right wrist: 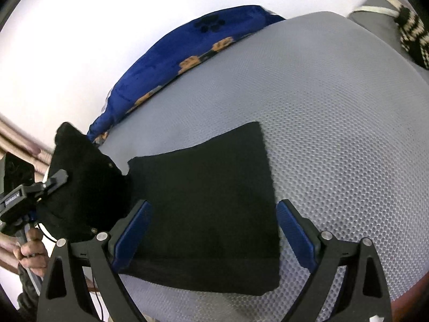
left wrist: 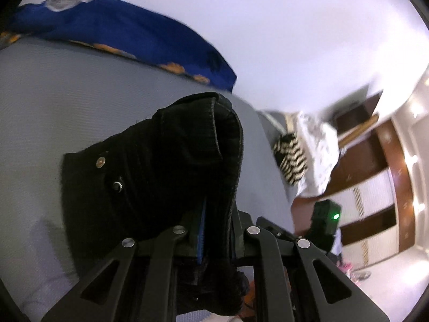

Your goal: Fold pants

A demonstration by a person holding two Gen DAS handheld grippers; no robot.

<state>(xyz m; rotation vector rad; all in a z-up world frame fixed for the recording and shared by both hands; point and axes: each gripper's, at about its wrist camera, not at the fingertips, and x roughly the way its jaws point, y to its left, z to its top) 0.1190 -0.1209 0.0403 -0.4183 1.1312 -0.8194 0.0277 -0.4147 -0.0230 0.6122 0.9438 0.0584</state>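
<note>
The black pants [right wrist: 209,198] lie partly flat on a grey mesh surface [right wrist: 321,107]. My left gripper [left wrist: 214,230] is shut on the waistband end of the pants [left wrist: 161,161], lifted off the surface, with a button and rivet showing. The left gripper also shows in the right wrist view [right wrist: 57,178], holding that bunched end at the left. My right gripper [right wrist: 211,230] is open, its blue-padded fingers [right wrist: 134,230] straddling the flat part of the pants just above it.
A blue blanket with orange prints [right wrist: 187,51] lies along the far edge of the grey surface. A black-and-white striped cloth [left wrist: 291,158] sits at the right end. A wardrobe with brown panels [left wrist: 375,187] stands beyond.
</note>
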